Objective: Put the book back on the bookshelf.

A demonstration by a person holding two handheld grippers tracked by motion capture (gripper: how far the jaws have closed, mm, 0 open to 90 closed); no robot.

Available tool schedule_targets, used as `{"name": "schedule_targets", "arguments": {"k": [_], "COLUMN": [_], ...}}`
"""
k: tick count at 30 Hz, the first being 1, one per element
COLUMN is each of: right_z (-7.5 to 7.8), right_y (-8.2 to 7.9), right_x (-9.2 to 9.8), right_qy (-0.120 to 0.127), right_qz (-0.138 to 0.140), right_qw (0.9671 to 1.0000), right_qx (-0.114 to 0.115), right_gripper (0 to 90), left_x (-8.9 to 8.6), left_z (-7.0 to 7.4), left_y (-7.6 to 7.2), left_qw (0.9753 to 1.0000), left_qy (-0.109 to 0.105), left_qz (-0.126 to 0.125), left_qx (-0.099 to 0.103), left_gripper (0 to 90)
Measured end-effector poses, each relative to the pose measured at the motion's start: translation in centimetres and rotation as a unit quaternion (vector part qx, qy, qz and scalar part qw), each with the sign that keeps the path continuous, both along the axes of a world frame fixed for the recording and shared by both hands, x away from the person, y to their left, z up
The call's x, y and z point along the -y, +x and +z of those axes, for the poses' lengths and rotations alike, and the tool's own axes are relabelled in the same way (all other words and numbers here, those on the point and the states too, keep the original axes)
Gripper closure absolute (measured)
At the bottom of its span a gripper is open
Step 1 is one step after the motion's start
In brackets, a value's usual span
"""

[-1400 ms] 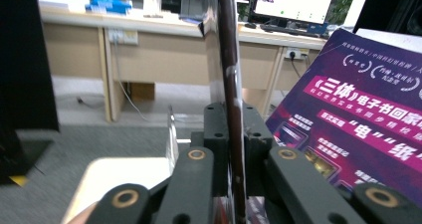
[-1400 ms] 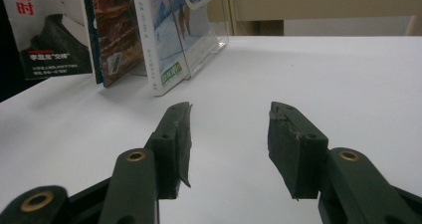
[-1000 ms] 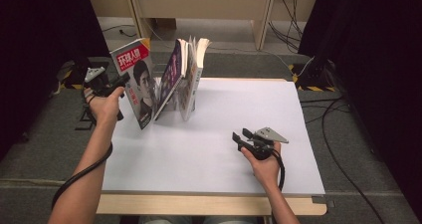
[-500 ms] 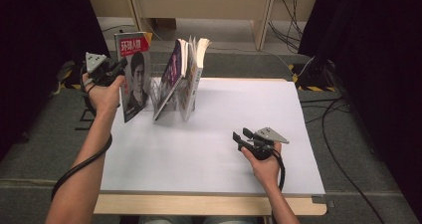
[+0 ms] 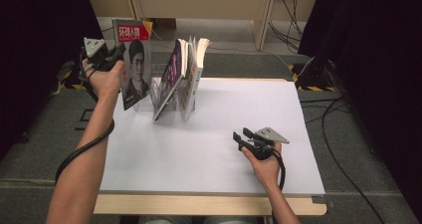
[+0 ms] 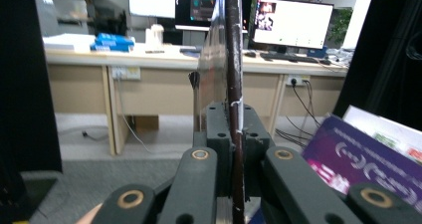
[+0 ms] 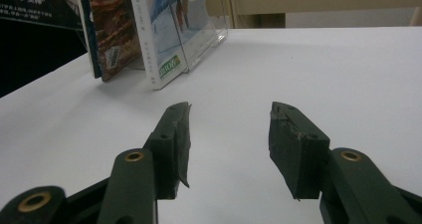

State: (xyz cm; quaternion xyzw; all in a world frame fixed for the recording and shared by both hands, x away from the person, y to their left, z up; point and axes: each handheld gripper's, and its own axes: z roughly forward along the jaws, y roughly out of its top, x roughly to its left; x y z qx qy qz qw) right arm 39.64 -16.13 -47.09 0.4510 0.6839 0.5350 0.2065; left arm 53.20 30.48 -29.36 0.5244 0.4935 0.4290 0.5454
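A magazine [image 5: 133,64] with a red title bar and a portrait on its cover is held upright above the table's far left corner. My left gripper [image 5: 118,51] is shut on its left edge; in the left gripper view the magazine [image 6: 233,84] runs edge-on between the jaws of the gripper [image 6: 234,134]. Several books [image 5: 186,74] stand leaning in a clear rack [image 5: 158,89] to its right. My right gripper [image 5: 240,137] rests on the white table [image 5: 214,134] near the front right, open and holding nothing, with its jaws [image 7: 229,134] spread wide.
The rack's books [image 7: 144,30] stand ahead and left of the right gripper. A purple book cover [image 6: 368,159] shows at the lower right of the left gripper view. Desks with monitors [image 6: 291,22] lie beyond the table. Cables [image 5: 298,15] run over the floor behind it.
My left gripper has lifted the magazine up and to the left, away from the rack, and turned it more upright. The right gripper has stayed put.
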Motion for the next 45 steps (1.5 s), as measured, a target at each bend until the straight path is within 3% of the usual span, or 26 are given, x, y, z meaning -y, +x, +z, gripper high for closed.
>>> {"name": "schedule_targets", "arguments": {"k": [5, 11, 15, 16, 20, 21, 23, 25, 27, 30, 32, 34, 38, 41, 45], "right_z": [0.0, -0.1, 0.0, 0.0, -0.1, -0.2, -0.1, 0.0, 0.1, 0.1, 0.1, 0.2, 0.1, 0.0, -0.1], "right_y": [0.0, -0.1, -0.1, -0.1, -0.1, -0.1, -0.1, -0.1, -0.1, -0.1, -0.1, -0.1, -0.1, 0.0, 0.0], "right_x": [0.0, 0.0, -0.2, -0.3, -0.4, -0.4, -0.4, -0.4, -0.3, -0.4, -0.4, -0.4, -0.4, -0.4, -0.4], "right_qy": [0.0, -0.001, -0.001, -0.001, -0.002, -0.003, -0.005, -0.003, -0.003, -0.003, -0.002, 0.001, 0.003, 0.003, 0.002], "right_qz": [0.001, 0.003, 0.004, 0.005, 0.006, 0.006, 0.007, 0.005, 0.006, 0.007, 0.008, 0.009, 0.011, 0.012, 0.015], "right_qw": [1.0, 1.0, 1.0, 1.0, 1.0, 1.0, 1.0, 1.0, 1.0, 1.0, 1.0, 0.9999, 0.9999, 0.9998, 0.9997], "right_qx": [0.0, 0.001, 0.001, 0.001, -0.003, -0.002, 0.0, 0.0, -0.001, -0.003, -0.002, -0.006, -0.01, -0.015, -0.018], "right_gripper": [51.2, 51.3, 51.3, 51.3, 51.2, 51.2, 51.1, 51.0, 51.0, 50.9, 50.8, 50.5, 50.3, 50.1, 50.1], "left_x": [-0.1, -1.1, -1.4, -1.6, -1.9, -2.1, -2.1, -2.2, -2.1, -1.9, -1.8, -1.8, -1.8, -1.8, -1.7], "left_z": [-0.8, -3.9, -4.5, -4.9, -5.2, -5.2, -4.9, -4.6, -4.1, -3.8, -3.5, -3.2, -3.0, -3.1, -3.1], "left_y": [0.3, -0.6, -1.3, -1.7, -2.1, -2.2, -2.5, -2.7, -2.7, -2.5, -2.3, -2.0, -1.4, -0.8, -0.4], "left_qw": [0.9999, 1.0, 0.9999, 0.9996, 0.9947, 0.9929, 0.9921, 0.9898, 0.9882, 0.9852, 0.9833, 0.9831, 0.9795, 0.9762, 0.9742], "left_qy": [-0.003, -0.004, -0.004, -0.012, -0.052, -0.067, -0.07, -0.087, -0.086, -0.1, -0.109, -0.108, -0.125, -0.136, -0.148], "left_qz": [0.001, 0.003, -0.007, -0.016, -0.036, -0.04, -0.032, -0.042, -0.031, -0.031, -0.027, -0.017, -0.005, -0.004, -0.007], "left_qx": [0.013, 0.0, -0.009, -0.021, -0.081, -0.09, -0.099, -0.105, -0.122, -0.136, -0.144, -0.147, -0.157, -0.169, -0.17], "left_gripper": [85.8, 85.7, 85.4, 85.3, 83.4, 82.5, 80.1, 78.3, 79.1, 78.2, 73.1, 70.7, 67.4, 66.6, 69.1]}}
